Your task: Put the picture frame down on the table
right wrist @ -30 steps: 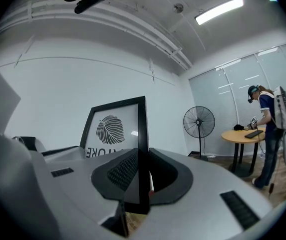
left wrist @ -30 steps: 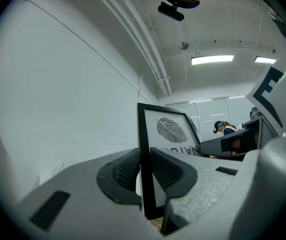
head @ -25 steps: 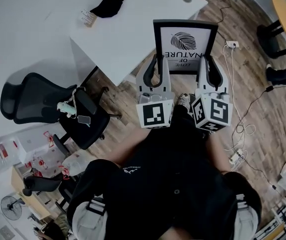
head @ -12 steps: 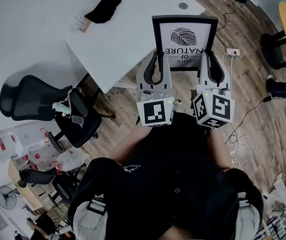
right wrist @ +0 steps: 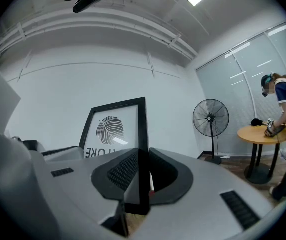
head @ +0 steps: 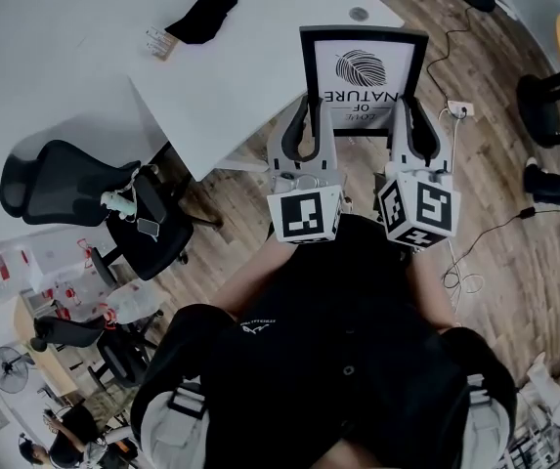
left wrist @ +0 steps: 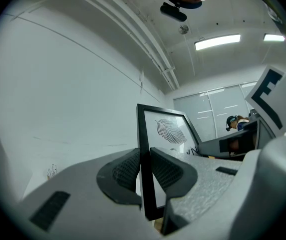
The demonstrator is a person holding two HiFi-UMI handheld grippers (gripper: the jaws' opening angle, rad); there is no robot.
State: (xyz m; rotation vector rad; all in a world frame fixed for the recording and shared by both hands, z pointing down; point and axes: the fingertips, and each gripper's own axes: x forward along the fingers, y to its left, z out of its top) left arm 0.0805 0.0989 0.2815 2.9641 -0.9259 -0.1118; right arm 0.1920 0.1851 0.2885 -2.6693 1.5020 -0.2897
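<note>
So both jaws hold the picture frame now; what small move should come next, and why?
Probably swing the picture frame leftward over the white table before lowering it. The left gripper and right gripper each clamp one side edge, holding it upright, and its lower part hangs above the wooden floor beside the table's corner.

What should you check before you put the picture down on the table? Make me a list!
1. Left hand-held gripper shut on the picture frame: ok.
2. Right hand-held gripper shut on the frame: ok.
3. Frame fully over the table: not ok, it seems partly past the corner, over the floor.
4. Bare spot on the table nearby: ok; the black cloth lies far off.
5. Height above the table: cannot tell.
</note>
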